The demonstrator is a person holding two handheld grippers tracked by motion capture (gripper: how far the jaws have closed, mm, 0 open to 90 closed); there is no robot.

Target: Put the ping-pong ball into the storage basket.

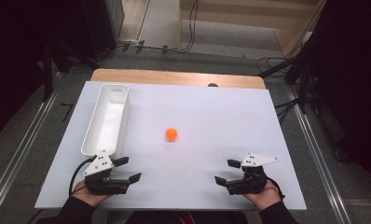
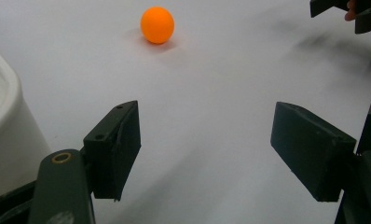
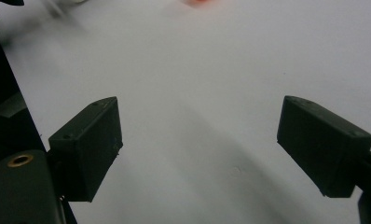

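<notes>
An orange ball lies on the white table near its middle; the left gripper view has the ball ahead of the jaws. A long white bin stands along the left side, empty as far as I can see, and its rounded corner is beside the left jaw. My left gripper rests open at the front left, just below the bin's near end. My right gripper rests open at the front right. Nothing lies between either pair of jaws.
A wooden strip runs along the table's far edge. Beyond it, cables trail on the floor, and dark stands flank both sides. The right gripper's jaws appear at the top right of the left gripper view.
</notes>
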